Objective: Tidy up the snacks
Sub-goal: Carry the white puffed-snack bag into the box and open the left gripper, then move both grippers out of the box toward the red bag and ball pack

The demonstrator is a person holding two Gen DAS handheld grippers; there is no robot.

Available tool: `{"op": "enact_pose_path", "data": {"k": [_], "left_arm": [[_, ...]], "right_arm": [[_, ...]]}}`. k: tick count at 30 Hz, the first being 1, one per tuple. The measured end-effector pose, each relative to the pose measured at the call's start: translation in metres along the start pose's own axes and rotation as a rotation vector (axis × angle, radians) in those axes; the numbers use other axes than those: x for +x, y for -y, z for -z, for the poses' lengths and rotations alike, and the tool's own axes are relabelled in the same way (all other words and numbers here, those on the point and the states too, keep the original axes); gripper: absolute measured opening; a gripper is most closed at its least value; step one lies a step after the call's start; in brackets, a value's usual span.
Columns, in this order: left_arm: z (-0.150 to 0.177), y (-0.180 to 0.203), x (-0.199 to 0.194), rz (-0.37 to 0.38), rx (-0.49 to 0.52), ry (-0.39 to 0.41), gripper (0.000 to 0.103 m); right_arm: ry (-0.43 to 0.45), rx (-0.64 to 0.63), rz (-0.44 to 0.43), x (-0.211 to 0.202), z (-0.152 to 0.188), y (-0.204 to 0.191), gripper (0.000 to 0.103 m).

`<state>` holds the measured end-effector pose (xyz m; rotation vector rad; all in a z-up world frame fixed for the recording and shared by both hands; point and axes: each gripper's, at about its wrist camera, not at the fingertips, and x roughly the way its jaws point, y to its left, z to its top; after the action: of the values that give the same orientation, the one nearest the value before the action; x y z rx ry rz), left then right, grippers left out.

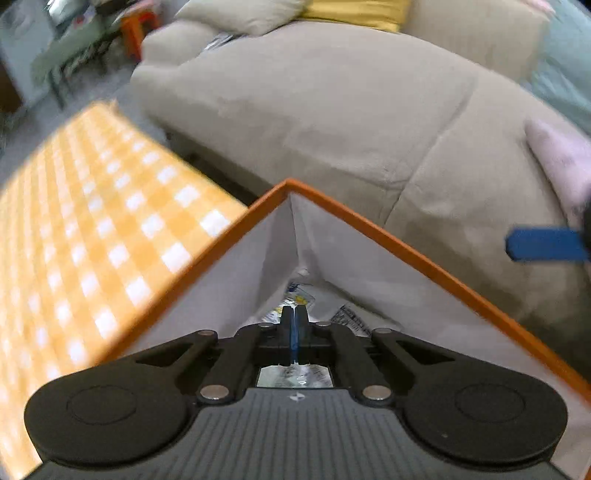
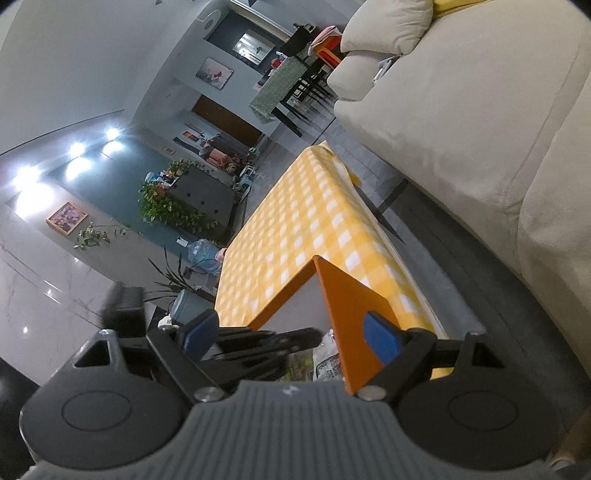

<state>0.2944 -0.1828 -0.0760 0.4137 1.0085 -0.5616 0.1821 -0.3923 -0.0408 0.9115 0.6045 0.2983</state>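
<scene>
An orange box (image 1: 388, 236) with pale inner walls stands on the yellow checked table (image 1: 92, 221). My left gripper (image 1: 294, 314) is down inside the box, its jaws shut; a clear wrapped snack packet (image 1: 295, 376) shows between and below the fingers, and I cannot tell whether it is gripped. More snack packets (image 1: 351, 317) lie at the box's bottom. My right gripper (image 2: 291, 334) is open, straddling the orange box wall (image 2: 351, 314); its blue right pad (image 2: 380, 336) is outside the wall. The left gripper's black arm (image 2: 266, 350) shows inside the box.
A beige sofa (image 1: 332, 110) runs along the table's far side, with a narrow floor gap between. Yellow and beige cushions (image 1: 354, 11) lie on it. The right gripper's blue finger (image 1: 543, 243) shows at the right. A dining table and chairs (image 2: 288, 88) stand far behind.
</scene>
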Motion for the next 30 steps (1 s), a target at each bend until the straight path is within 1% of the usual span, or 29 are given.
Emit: {"op": "enact_pose_path", "data": {"k": [2, 3, 4, 5, 6, 8, 11, 14, 15, 19, 21, 22, 24, 25, 26, 27, 28, 30], "left_arm": [[0.002, -0.003, 0.013, 0.030, -0.084, -0.033, 0.000], [0.003, -0.005, 0.017, 0.029, -0.114, -0.048, 0.000], [0.004, -0.007, 0.024, 0.025, -0.146, -0.071, 0.000], [0.006, -0.008, 0.030, 0.041, -0.184, -0.105, 0.000], [0.010, -0.008, 0.032, 0.047, -0.216, -0.119, 0.000], [0.014, -0.008, 0.034, 0.042, -0.266, -0.115, 0.000], [0.017, -0.005, 0.036, 0.039, -0.289, -0.124, 0.000], [0.020, 0.000, 0.035, 0.013, -0.258, -0.109, 0.001], [0.021, 0.003, 0.032, 0.005, -0.262, -0.110, 0.001], [0.030, 0.006, 0.000, -0.015, -0.303, -0.079, 0.002], [0.032, 0.008, -0.011, -0.058, -0.313, -0.072, 0.007], [0.034, 0.007, -0.018, -0.070, -0.325, -0.067, 0.009], [0.039, 0.006, -0.031, -0.075, -0.352, -0.059, 0.021], [0.042, 0.006, -0.039, -0.070, -0.363, -0.049, 0.024], [0.043, 0.008, -0.046, -0.067, -0.366, -0.038, 0.031], [0.046, 0.009, -0.055, -0.070, -0.367, -0.025, 0.034], [0.047, 0.011, -0.062, -0.074, -0.369, -0.022, 0.035], [0.052, 0.013, -0.078, -0.076, -0.379, -0.017, 0.040]], "right_arm": [[-0.002, -0.002, -0.003, 0.001, -0.001, 0.000, 0.084], [-0.002, -0.002, -0.004, 0.001, -0.001, 0.001, 0.084], [-0.003, 0.000, -0.004, 0.001, -0.001, 0.001, 0.084], [-0.005, 0.002, -0.003, 0.002, -0.002, 0.002, 0.084], [-0.008, 0.003, -0.001, 0.003, -0.002, 0.002, 0.084], [-0.018, 0.007, 0.002, 0.005, -0.001, 0.003, 0.084], [-0.030, 0.037, -0.009, 0.006, -0.001, 0.005, 0.084], [-0.036, 0.032, -0.011, 0.007, 0.000, 0.002, 0.084], [-0.039, 0.026, -0.009, 0.007, 0.000, 0.001, 0.084], [-0.042, 0.011, 0.014, 0.008, -0.001, -0.002, 0.084], [-0.048, 0.002, 0.022, 0.008, -0.001, -0.002, 0.084], [-0.054, 0.004, 0.013, 0.008, -0.001, -0.002, 0.084], [-0.075, 0.013, -0.009, 0.009, 0.001, -0.002, 0.085], [-0.080, 0.009, 0.001, 0.010, 0.002, -0.002, 0.085], [-0.085, -0.005, 0.024, 0.010, 0.003, -0.003, 0.085], [-0.091, -0.019, 0.046, 0.010, 0.003, -0.005, 0.085], [-0.095, -0.027, 0.060, 0.011, 0.003, -0.006, 0.085], [-0.103, -0.041, 0.077, 0.010, 0.004, -0.009, 0.085]]}}
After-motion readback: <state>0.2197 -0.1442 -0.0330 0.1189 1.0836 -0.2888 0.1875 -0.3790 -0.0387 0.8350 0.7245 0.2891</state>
